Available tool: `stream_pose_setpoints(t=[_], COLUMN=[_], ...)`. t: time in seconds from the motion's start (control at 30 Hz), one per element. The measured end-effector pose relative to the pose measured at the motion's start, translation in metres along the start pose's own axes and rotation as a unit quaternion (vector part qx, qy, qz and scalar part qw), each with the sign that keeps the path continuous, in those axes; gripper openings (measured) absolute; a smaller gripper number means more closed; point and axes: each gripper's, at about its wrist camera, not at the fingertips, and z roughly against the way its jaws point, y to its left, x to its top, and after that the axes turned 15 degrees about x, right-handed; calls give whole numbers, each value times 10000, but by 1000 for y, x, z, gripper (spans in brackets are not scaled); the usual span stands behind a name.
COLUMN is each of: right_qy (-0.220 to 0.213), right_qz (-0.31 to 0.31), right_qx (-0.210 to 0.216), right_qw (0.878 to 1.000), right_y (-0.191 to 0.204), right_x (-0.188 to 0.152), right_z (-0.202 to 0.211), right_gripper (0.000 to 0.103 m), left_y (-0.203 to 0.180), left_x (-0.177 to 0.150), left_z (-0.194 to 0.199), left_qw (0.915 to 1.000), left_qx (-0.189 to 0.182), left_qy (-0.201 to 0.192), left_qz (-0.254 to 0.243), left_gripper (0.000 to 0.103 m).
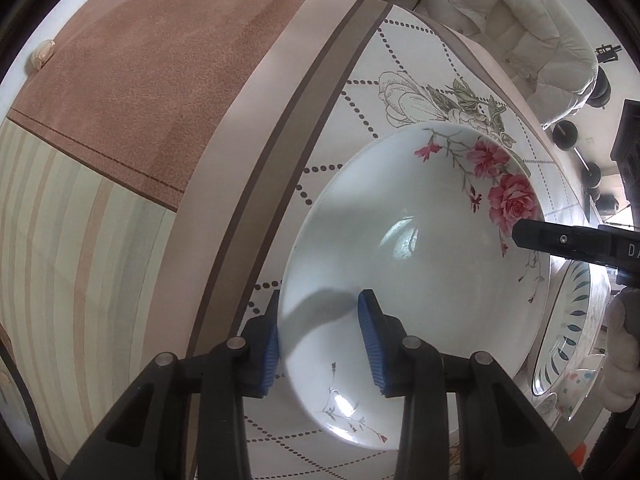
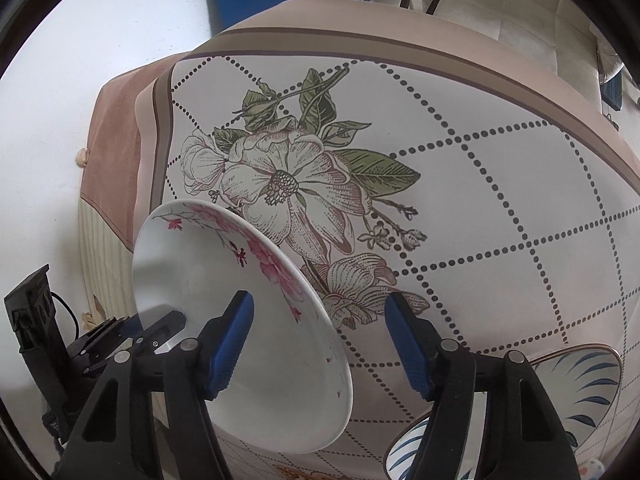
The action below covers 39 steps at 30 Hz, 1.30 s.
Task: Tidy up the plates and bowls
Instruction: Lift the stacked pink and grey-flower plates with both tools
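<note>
A white deep plate with pink roses (image 1: 400, 220) (image 2: 208, 272) lies on the flowered tablecloth (image 2: 480, 160). My left gripper (image 1: 320, 294) points down over its left rim. One blue pad is just outside the edge, the other over the inside, and a gap shows between them, so it is open. My right gripper (image 2: 320, 296) straddles the opposite rim, wide open. Its inner pad hangs over the plate and its outer pad over the cloth. A finger of the right gripper (image 1: 520, 234) shows in the left wrist view. The left gripper's black body (image 2: 160, 328) shows in the right wrist view.
A blue-leaf patterned plate (image 1: 572, 320) (image 2: 580, 384) sits close beside the rose plate on the right, with smaller dishes behind it. The table edge (image 1: 248, 200) runs just left of the rose plate, where the cloth drops away. A white padded jacket (image 1: 520, 20) lies beyond the table.
</note>
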Motion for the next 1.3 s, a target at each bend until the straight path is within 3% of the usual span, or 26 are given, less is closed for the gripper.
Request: stream_pose_setpoints(t=[0.07,0.1,0.13,0.17,0.7,1.1,1.17,1.3], right_qy=[24,22,52,153,-24,205,195,77], right_qz=[88,130,132,52,-126,-433,-538,-651], right_qx=[-144,-254,-271,-196,-238,-110,87,298], right_qw=[9999,9996,9995,9997,9996,9988,9983,9974], right_y=[1,7,8,5,8,-9,-15,-23], right_x=[-1,-4,-5,-5,-32,-72,-79,-86], right_z=[1,-2,-4,-7,-2,-16,-20,-17], right_gripper=[60,52,31,24,21,21,21,22], left_y=[1,4,6,8,4,8,11,12], left_x=[-1,0,0,0,3,2,1,0], left_z=[0,-1,-2,-2,4,-3,-11,-9], left_qw=[10000,10000,9999,9997,9998,9991,9981,9982], left_qx=[-31,-66,-113,-157,-4,-273,-423,-522], left_qy=[24,49,80,108,51,200,334,238], left_qz=[19,53,95,131,177,-265,-298,-166], left_gripper=[31,30,29,27,20,20,25,22])
